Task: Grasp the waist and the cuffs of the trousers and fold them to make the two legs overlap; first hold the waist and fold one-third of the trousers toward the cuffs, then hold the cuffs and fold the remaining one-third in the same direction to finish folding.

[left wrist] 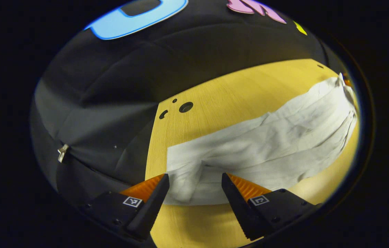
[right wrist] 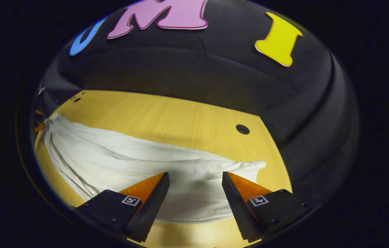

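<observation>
Trousers lie flat and lengthwise on the wooden table, seemingly with the legs already overlapped. The left gripper hovers with jaws wide over one end by the table's edge. The right gripper, equally wide, hovers over the opposite end, near a hole.
</observation>
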The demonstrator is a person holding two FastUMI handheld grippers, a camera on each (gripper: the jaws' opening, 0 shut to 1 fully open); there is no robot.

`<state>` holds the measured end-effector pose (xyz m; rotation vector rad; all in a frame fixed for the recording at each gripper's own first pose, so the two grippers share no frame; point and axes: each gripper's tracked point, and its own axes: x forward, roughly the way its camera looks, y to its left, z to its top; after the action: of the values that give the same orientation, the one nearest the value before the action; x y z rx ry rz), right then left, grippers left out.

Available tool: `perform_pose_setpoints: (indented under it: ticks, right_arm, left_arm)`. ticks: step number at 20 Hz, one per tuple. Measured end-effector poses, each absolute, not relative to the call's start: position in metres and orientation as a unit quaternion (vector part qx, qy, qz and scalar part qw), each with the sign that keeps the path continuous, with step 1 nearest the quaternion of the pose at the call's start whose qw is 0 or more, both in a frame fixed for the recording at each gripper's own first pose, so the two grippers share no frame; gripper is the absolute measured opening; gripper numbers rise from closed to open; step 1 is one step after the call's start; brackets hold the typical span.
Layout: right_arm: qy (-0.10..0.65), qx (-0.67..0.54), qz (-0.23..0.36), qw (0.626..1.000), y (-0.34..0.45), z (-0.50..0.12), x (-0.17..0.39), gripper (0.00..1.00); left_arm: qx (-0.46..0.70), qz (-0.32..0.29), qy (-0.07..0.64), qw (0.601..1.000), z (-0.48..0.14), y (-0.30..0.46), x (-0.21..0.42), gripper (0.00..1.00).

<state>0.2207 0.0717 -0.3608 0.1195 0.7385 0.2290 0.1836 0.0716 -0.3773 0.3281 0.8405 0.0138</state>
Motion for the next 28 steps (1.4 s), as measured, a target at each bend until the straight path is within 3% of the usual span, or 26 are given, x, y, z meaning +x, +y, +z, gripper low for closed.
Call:
perform_pose_setpoints:
  ticks: [5, 9, 14, 17, 18, 19, 21, 28]
  right_arm:
    - [0.385, 0.17, 0.077, 0.904, 0.086, -0.371, 0.201, 0.97]
    - [0.383, 0.36, -0.066, 0.848, 0.043, -0.381, 0.191, 0.99]
    - [0.38, 0.45, -0.188, 0.786, -0.016, -0.394, 0.169, 0.98]
    - [0.375, 0.485, -0.222, 0.758, -0.031, -0.393, 0.165, 0.99]
    - [0.375, 0.488, -0.231, 0.753, -0.035, -0.394, 0.162, 0.98]
    - [0.373, 0.492, -0.237, 0.75, -0.038, -0.394, 0.163, 0.98]
    - [0.362, 0.503, -0.247, 0.745, -0.049, -0.394, 0.171, 0.98]
    - [0.374, 0.469, -0.256, 0.758, -0.045, -0.405, 0.204, 0.96]
  left_arm:
    - [-0.032, 0.02, 0.377, 0.926, -0.365, 0.046, 0.182, 0.98]
    - [-0.205, 0.069, 0.348, 0.912, -0.363, 0.046, 0.18, 0.97]
    - [-0.287, 0.107, 0.332, 0.892, -0.366, 0.059, 0.166, 0.96]
    - [-0.316, 0.118, 0.323, 0.884, -0.364, 0.066, 0.163, 0.96]
    - [-0.315, 0.122, 0.326, 0.883, -0.366, 0.068, 0.161, 0.92]
    - [-0.315, 0.122, 0.329, 0.882, -0.368, 0.066, 0.16, 0.96]
    - [-0.315, 0.123, 0.334, 0.88, -0.37, 0.067, 0.16, 0.96]
    - [-0.318, 0.128, 0.349, 0.872, -0.377, 0.065, 0.154, 0.96]
